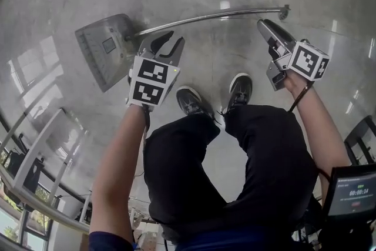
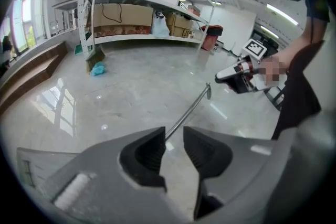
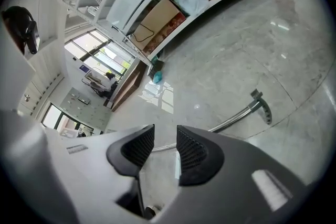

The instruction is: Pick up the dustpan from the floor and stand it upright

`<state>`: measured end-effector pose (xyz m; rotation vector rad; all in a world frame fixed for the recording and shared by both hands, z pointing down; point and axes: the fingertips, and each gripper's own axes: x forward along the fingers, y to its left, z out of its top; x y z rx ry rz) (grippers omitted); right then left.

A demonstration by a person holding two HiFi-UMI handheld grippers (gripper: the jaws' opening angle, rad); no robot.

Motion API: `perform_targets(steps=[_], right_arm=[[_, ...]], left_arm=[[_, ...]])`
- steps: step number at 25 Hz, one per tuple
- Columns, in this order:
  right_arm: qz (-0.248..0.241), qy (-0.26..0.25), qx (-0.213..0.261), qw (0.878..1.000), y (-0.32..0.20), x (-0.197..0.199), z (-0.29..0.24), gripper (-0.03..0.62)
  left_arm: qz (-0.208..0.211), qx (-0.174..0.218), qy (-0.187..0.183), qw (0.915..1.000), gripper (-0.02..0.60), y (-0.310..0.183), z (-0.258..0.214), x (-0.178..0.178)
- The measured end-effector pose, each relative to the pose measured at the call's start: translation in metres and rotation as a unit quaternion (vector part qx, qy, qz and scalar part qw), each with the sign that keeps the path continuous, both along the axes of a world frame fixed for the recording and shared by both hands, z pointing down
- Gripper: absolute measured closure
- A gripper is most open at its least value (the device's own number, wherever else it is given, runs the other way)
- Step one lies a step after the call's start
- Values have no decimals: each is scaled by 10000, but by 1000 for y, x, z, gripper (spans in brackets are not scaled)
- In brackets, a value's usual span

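Observation:
The dustpan lies flat on the glossy grey floor. Its grey pan (image 1: 104, 56) is at the left, and its long metal handle (image 1: 205, 17) runs right to a hanging end (image 1: 284, 9). My left gripper (image 1: 175, 38) hovers just above the handle near the pan, open; the handle (image 2: 189, 107) shows beyond the gap between its jaws, not between the pads. My right gripper (image 1: 262, 24) is close by the handle's far end, also open and holding nothing. In the right gripper view the handle (image 3: 236, 118) lies ahead of the jaws. The right gripper (image 2: 236, 78) also shows in the left gripper view.
The person's two shoes (image 1: 191, 100) (image 1: 239, 88) stand just behind the handle. Metal shelving with cardboard boxes (image 2: 121, 16) lines the far wall, with a blue cloth (image 2: 97, 68) and a red bin (image 2: 211, 36) on the floor near it. A small screen (image 1: 352, 191) hangs at lower right.

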<state>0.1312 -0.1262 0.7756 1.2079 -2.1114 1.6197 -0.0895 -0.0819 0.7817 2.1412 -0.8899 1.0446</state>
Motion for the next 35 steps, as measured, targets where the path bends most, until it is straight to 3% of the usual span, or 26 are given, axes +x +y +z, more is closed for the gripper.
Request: perform_targets(steps=[13, 20, 24, 26, 29, 35], right_arm=[[-435, 115, -339, 9984, 3, 15, 67, 459], [-218, -122, -430, 9988, -1, 22, 90, 447], [-270, -167, -491, 9983, -6, 20, 105, 436], [-139, -270, -542, 9981, -6, 20, 114, 382], [84, -450, -502, 9977, -8, 22, 118, 376], [160, -683, -579, 9959, -8, 20, 115, 355]], left_arm=[[712, -295, -47, 9970, 456, -10, 70, -6], [1275, -387, 2, 9911, 454, -26, 95, 0], [1581, -210, -15, 9872, 445, -41, 107, 6], [1761, -143, 90, 9842, 426, -42, 115, 14], [2088, -342, 100, 9773, 375, -24, 135, 21], [2920, -313, -377, 9552, 351, -7, 162, 20]])
